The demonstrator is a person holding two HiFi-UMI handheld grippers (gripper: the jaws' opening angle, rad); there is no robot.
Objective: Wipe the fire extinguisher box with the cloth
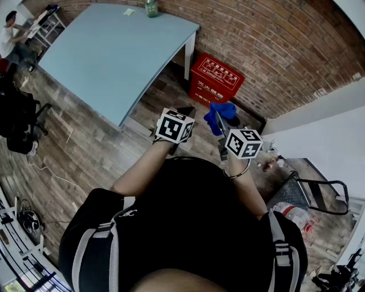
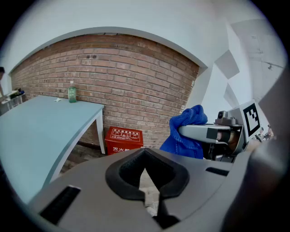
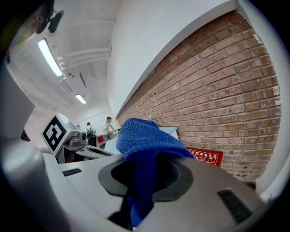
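Observation:
The red fire extinguisher box (image 1: 215, 80) stands on the floor against the brick wall, beside a table leg; it also shows as the red box (image 2: 123, 140) and the red box (image 3: 205, 157) in the gripper views. My right gripper (image 1: 219, 121) is shut on a blue cloth (image 1: 221, 110), held in the air short of the box. The cloth (image 3: 144, 140) bunches over the jaws of that gripper (image 3: 139, 183). My left gripper (image 1: 186, 110) hovers just left of it. In its own view the left gripper (image 2: 147, 181) is shut with nothing in it, the cloth (image 2: 186, 130) to its right.
A light blue table (image 1: 108, 51) with a green bottle (image 1: 151, 8) stands left of the box. A black office chair (image 1: 20, 120) is at the left, and a person (image 1: 10, 33) sits at a desk far left. A wire cart (image 1: 311, 197) and clutter stand at the right.

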